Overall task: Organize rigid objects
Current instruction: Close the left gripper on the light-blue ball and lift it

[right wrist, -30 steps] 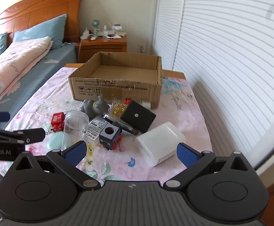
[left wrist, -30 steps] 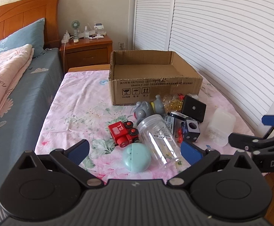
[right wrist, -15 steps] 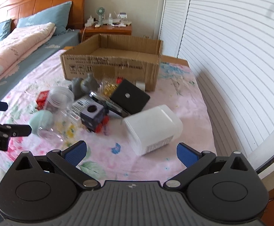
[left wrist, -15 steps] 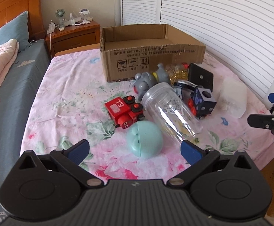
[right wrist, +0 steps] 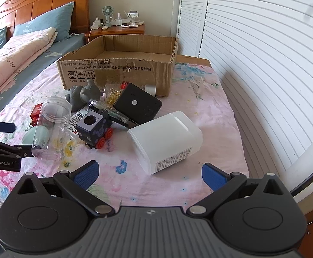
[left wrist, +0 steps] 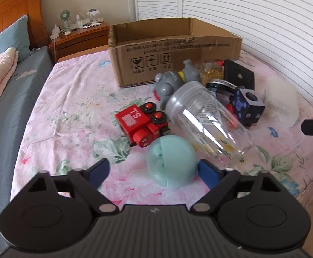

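Closing around the teal ball [left wrist: 171, 161] without yet gripping it, left tongs [left wrist: 154, 172]; right tongs [right wrist: 150, 173] open near the white container [right wrist: 166, 138].

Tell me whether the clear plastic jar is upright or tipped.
Tipped: the clear plastic jar lies on its side on the bedspread, lidless.

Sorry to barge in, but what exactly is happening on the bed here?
A person with two handheld grippers is tidying toys and containers off the floral sheet toward the cardboard box, which looks empty. The left gripper is closing around the teal ball, not yet gripping it. The right gripper hangs open before the white plastic container.
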`<control>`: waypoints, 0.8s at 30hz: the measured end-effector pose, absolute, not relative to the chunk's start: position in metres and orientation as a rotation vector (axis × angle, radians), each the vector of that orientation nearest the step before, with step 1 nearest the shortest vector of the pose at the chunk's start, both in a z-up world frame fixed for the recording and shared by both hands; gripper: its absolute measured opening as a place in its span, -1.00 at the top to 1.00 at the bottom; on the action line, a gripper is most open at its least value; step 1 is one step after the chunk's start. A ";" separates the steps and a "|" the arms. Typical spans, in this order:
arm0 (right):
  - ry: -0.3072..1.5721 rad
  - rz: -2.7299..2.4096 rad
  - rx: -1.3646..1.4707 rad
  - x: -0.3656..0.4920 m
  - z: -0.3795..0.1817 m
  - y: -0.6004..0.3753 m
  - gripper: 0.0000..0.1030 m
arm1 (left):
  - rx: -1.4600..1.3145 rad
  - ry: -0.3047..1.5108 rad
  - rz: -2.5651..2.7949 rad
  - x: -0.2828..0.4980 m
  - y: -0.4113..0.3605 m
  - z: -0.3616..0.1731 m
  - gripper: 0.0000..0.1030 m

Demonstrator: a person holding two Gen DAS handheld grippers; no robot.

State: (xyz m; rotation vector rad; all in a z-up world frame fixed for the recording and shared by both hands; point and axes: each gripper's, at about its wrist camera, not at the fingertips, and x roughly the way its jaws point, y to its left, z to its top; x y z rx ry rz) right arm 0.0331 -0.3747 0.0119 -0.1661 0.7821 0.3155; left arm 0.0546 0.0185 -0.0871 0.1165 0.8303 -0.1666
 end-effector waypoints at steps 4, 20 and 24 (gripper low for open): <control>0.784 0.324 -0.170 0.036 0.010 -0.375 -1.00 | 0.104 0.832 -0.207 0.057 0.014 -0.089 -0.19; 0.739 0.397 -0.261 0.063 0.009 -0.382 -1.00 | 0.071 0.857 -0.170 0.044 0.044 -0.087 -0.02; 0.740 0.439 -0.234 0.092 0.009 -0.386 -1.00 | 0.053 0.857 -0.164 0.042 0.048 -0.088 -0.05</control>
